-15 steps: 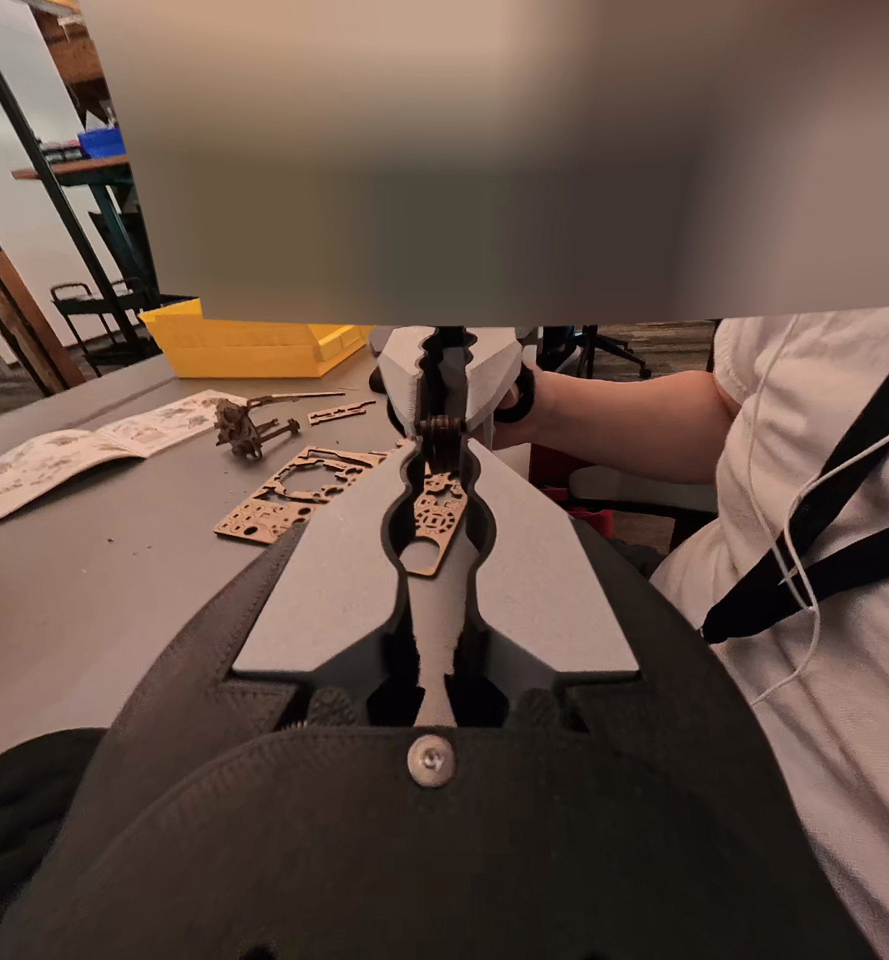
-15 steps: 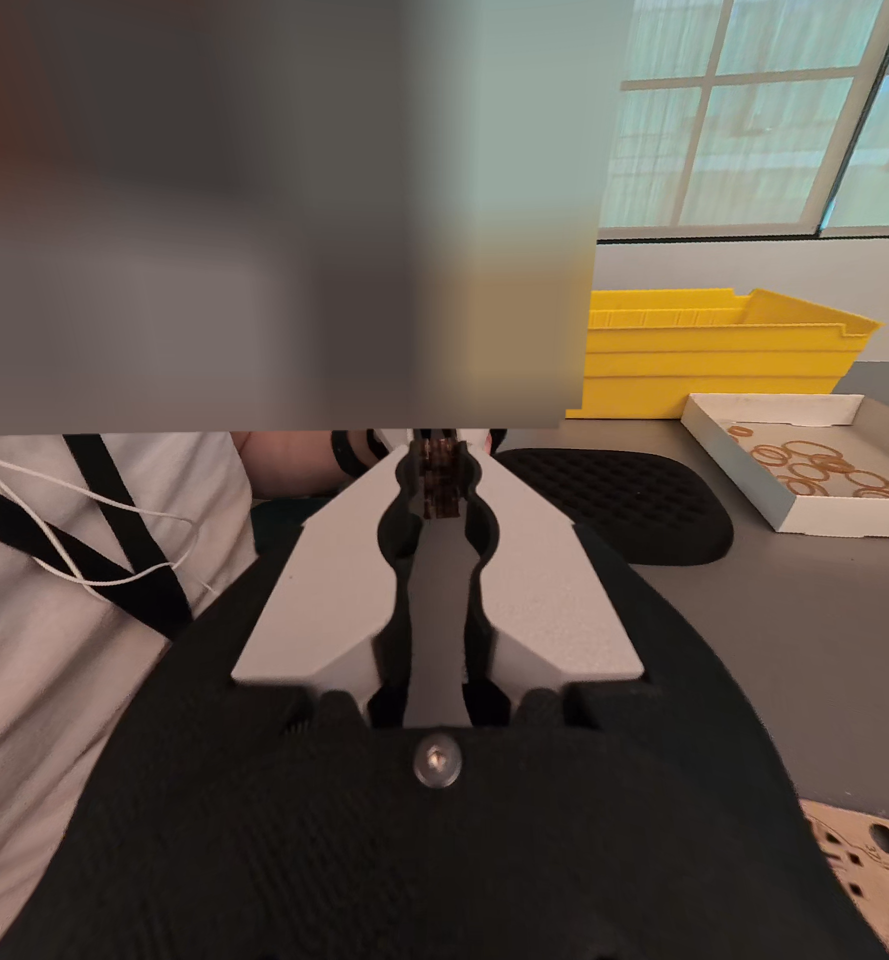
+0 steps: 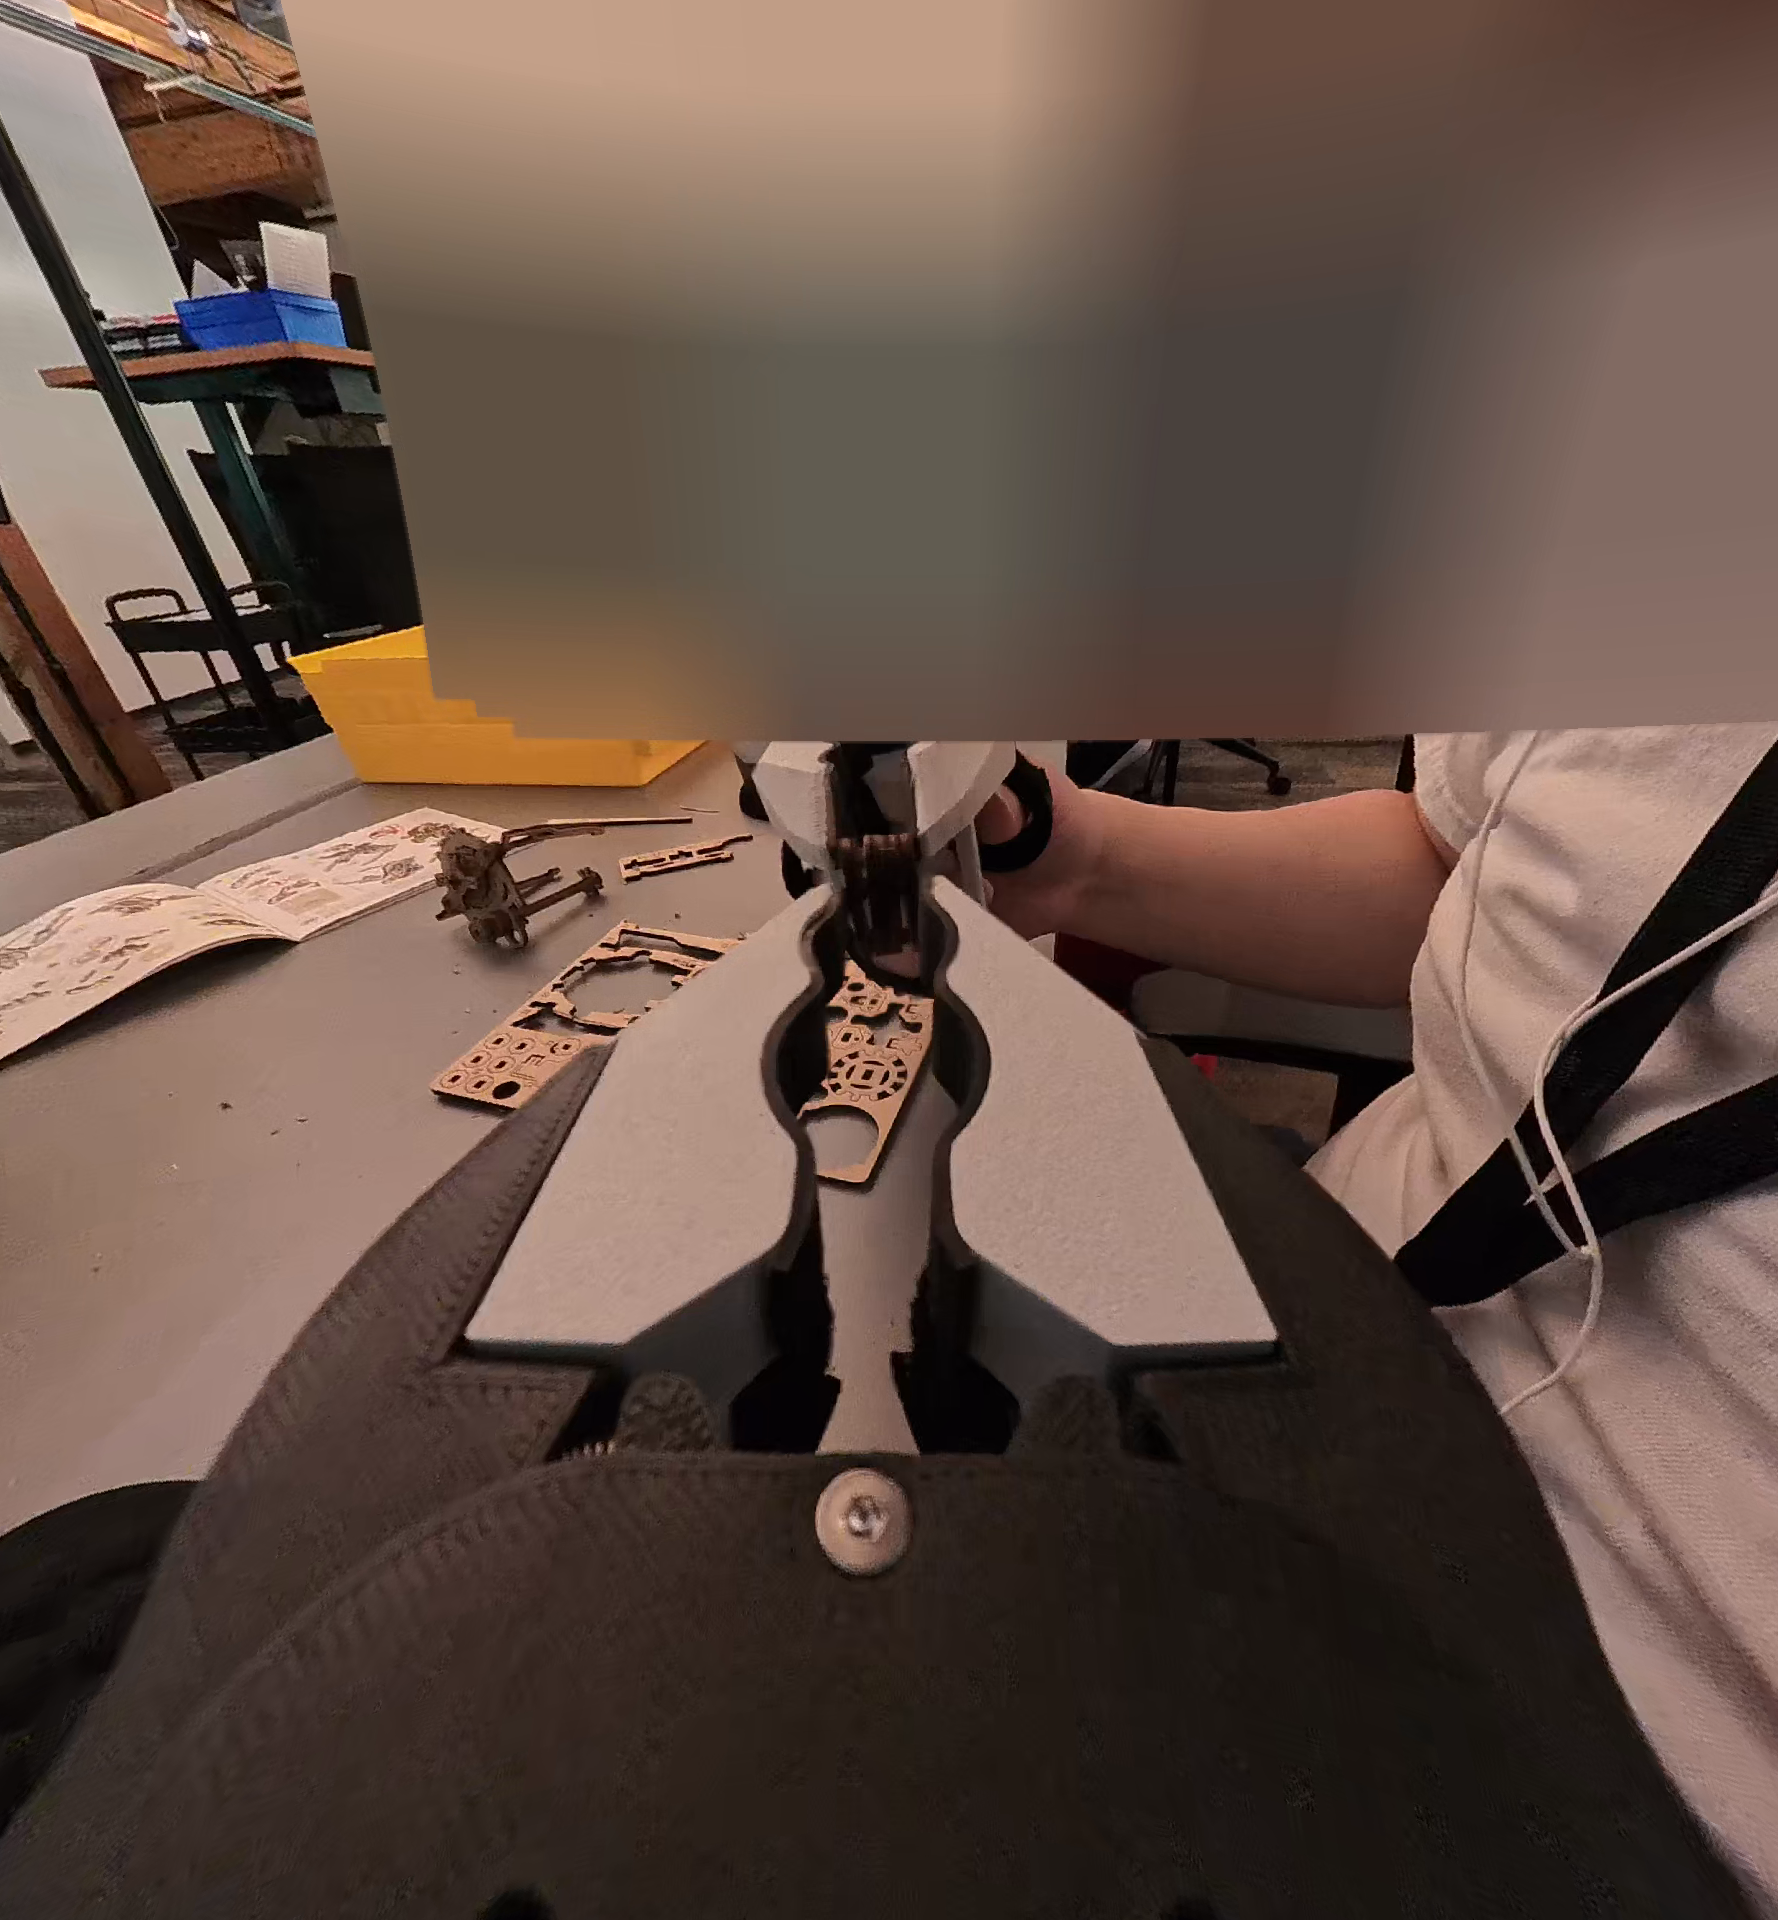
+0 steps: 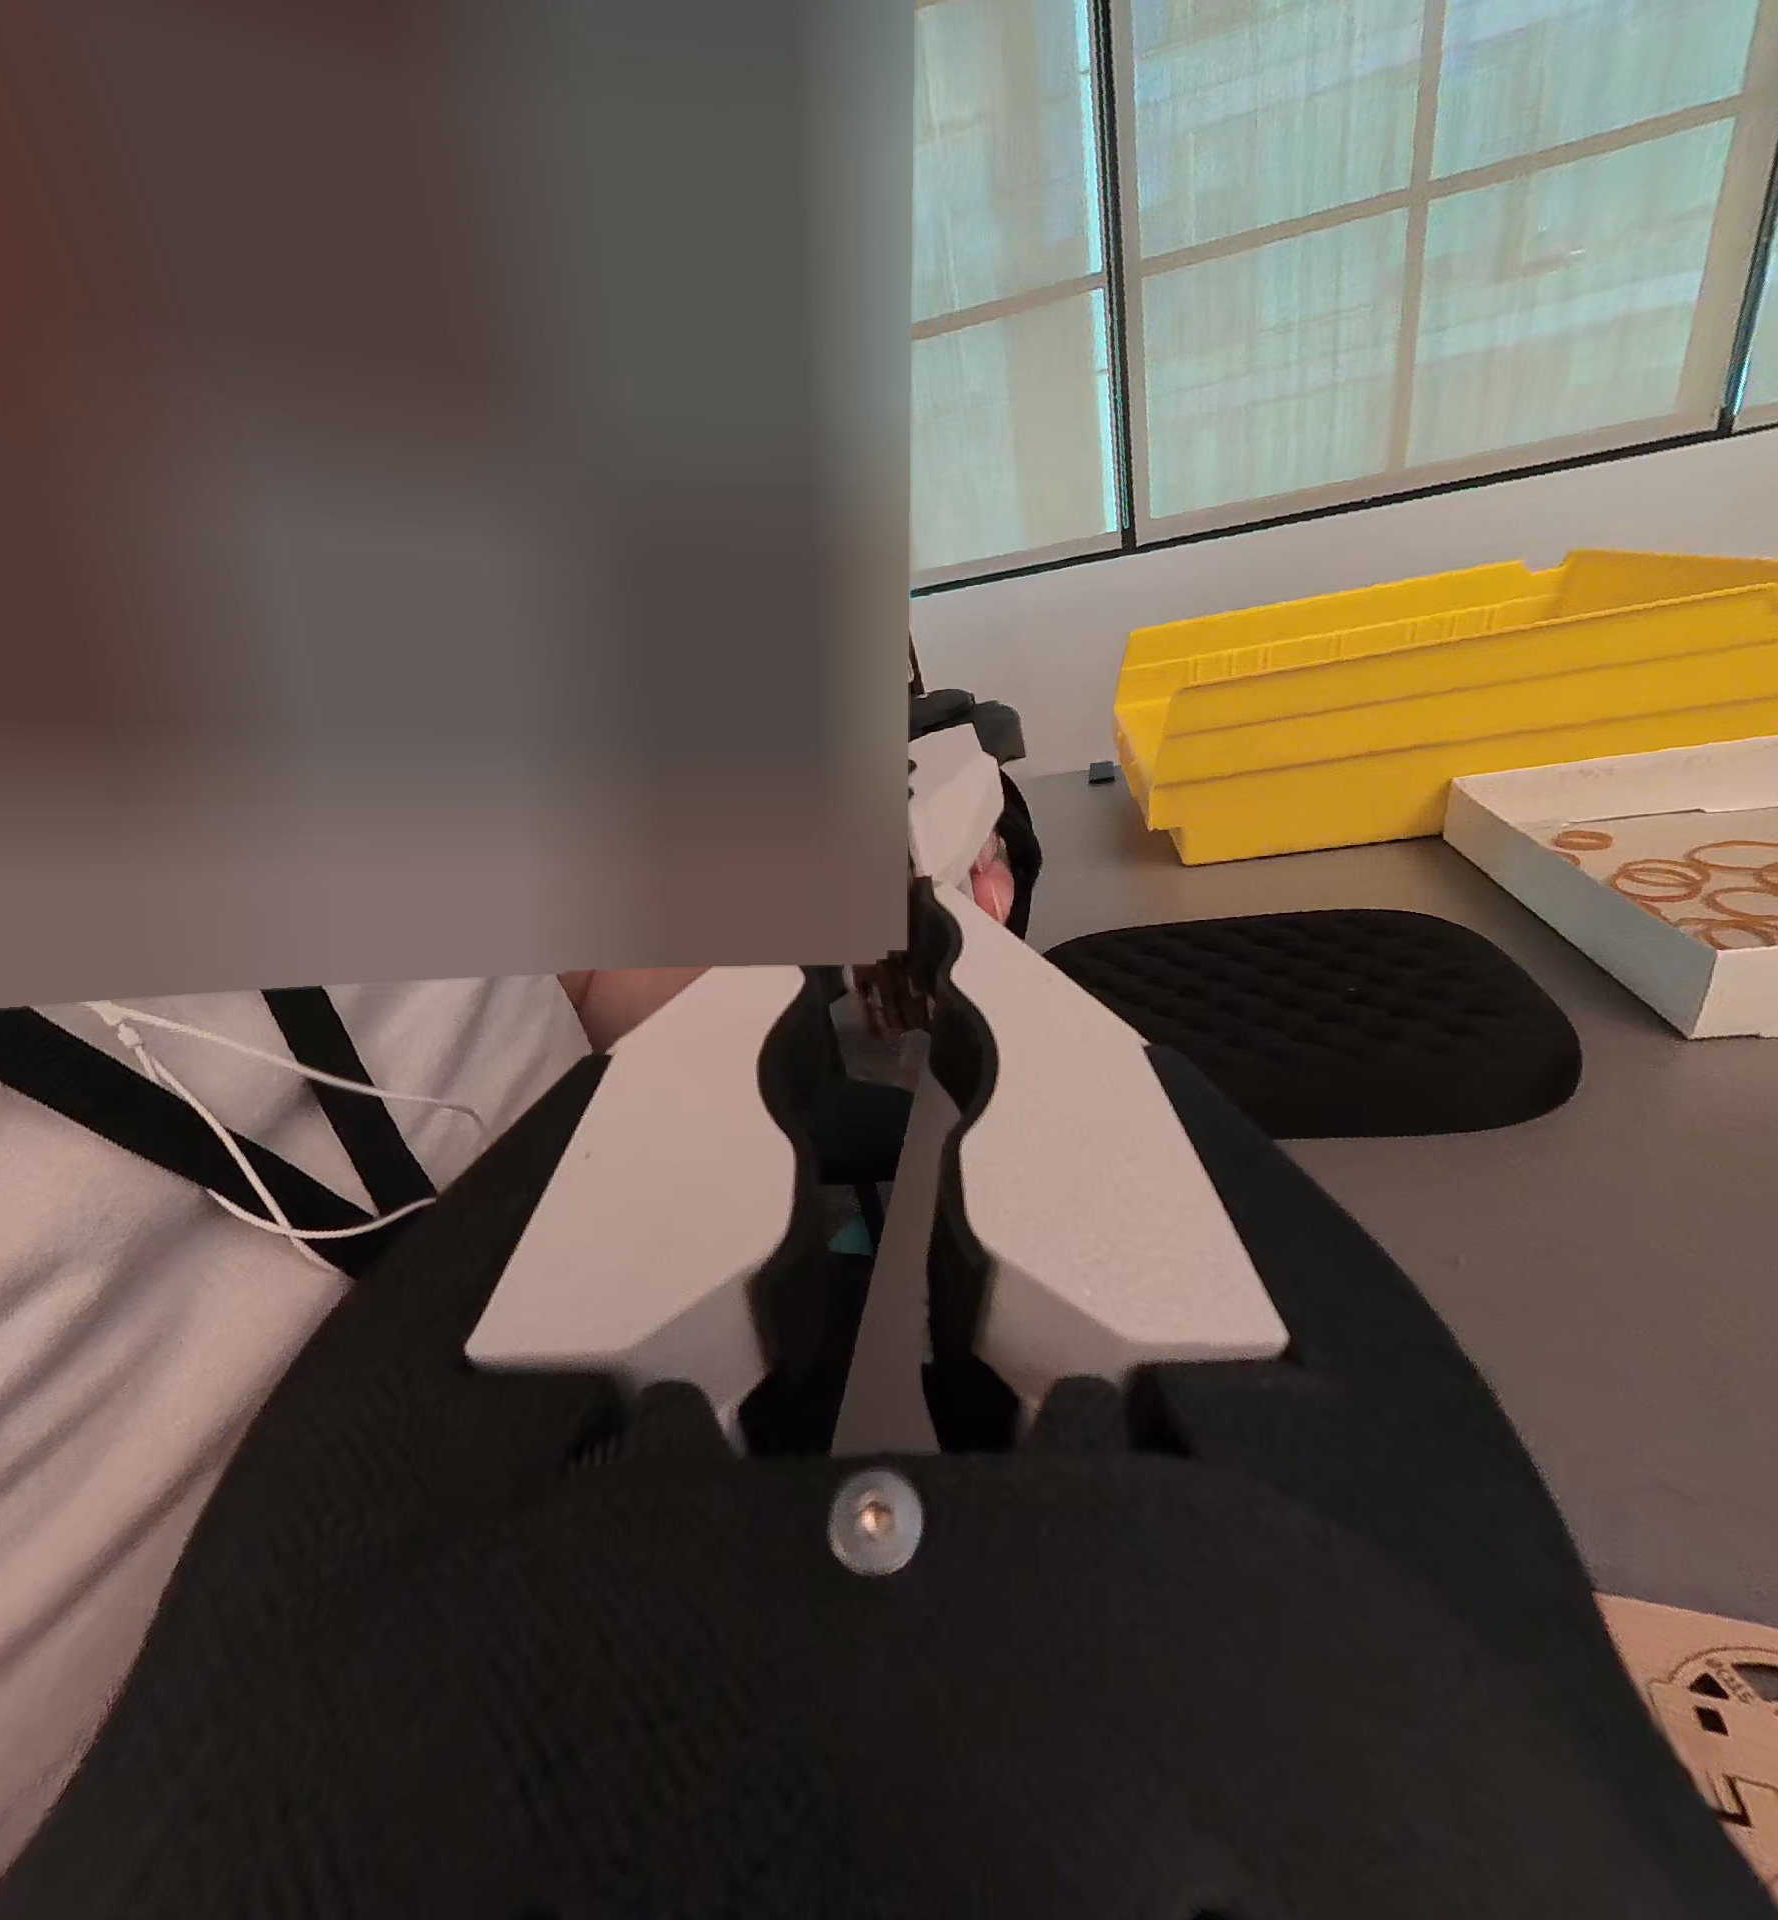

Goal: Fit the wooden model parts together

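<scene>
**Both grippers pinched on the same little wooden stack, held up over the bench**

Left gripper (image 3: 877, 909) with jaws drawn nearly together at the tips, clamped on a small dark wooden part (image 3: 880, 894) that looks like a few thin layers stacked edge-on; right gripper (image 3: 869, 800) meeting it tip to tip from the far side, jaws likewise narrow and gripping the same piece from above; all of it lifted clear of the grey bench (image 3: 189, 1195), right by the person's white shirt.

Same story from the right wrist view: right gripper (image 4: 890, 1003) with jaws almost closed, dark ridged wooden part (image 4: 895, 1003) wedged between the tips; upper end of it lost behind the blur patch, so can't tell exactly how the pieces mate.

Elsewhere on the bench: punched-out wooden sheet (image 3: 573, 1023) lying flat just under the left gripper; half-built wooden model (image 3: 495, 883) further back beside an open instruction booklet (image 3: 137, 935); a loose wooden strip (image 3: 682, 854) nearby; yellow bin (image 4: 1467, 707) at the back; white tray (image 4: 1591, 966) with rubber bands (image 4: 1695, 883) next to it; black mesh pad (image 4: 1321, 1023) in front of both.
</scene>
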Demonstrator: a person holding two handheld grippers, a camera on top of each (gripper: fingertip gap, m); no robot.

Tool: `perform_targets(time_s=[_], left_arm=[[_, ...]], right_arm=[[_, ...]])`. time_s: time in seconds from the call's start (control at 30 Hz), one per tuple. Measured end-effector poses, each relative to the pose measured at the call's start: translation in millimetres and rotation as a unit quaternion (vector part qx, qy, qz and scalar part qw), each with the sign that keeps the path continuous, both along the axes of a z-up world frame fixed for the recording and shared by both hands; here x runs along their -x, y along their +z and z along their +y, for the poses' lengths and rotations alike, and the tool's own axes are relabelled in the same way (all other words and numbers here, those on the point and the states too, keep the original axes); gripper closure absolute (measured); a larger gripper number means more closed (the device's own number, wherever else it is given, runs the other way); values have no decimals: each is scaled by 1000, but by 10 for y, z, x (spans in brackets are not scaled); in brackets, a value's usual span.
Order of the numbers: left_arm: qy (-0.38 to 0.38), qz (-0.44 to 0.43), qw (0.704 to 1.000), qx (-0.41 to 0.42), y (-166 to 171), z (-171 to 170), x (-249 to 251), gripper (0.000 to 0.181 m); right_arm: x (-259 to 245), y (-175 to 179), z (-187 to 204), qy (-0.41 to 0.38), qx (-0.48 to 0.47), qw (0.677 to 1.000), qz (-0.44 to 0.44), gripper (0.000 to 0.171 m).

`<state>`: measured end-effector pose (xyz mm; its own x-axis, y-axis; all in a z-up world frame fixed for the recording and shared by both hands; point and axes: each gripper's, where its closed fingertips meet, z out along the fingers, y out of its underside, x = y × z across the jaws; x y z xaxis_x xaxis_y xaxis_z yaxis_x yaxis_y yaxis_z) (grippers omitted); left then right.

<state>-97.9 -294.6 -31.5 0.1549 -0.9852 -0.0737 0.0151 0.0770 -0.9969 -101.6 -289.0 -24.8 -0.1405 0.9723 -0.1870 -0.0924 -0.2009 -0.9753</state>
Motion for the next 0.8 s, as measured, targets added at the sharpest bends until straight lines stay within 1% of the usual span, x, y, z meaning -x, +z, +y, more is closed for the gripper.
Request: perform_targets(time_s=[0.03,0.1,0.2,0.33,0.6,0.8], left_arm=[[-1,-5,1000,5,12,6,7,175],[-3,-11,1000,17,22,25,11,172],[-3,-4,999,45,-16,67,-6,153],[-10,-1,998,62,-44,84,-32,167],[-21,1,997,72,-70,91,-57,169],[-21,6,998,64,-86,70,-51,170]], right_arm=[[-6,-1,4,4,8,1000,1,159],[-10,-11,27,4,21,1000,3,159],[-13,-24,65,5,47,999,7,159],[-6,-44,69,12,60,998,6,159],[-8,-75,81,7,61,998,6,159],[0,-87,55,-1,32,999,9,160]])
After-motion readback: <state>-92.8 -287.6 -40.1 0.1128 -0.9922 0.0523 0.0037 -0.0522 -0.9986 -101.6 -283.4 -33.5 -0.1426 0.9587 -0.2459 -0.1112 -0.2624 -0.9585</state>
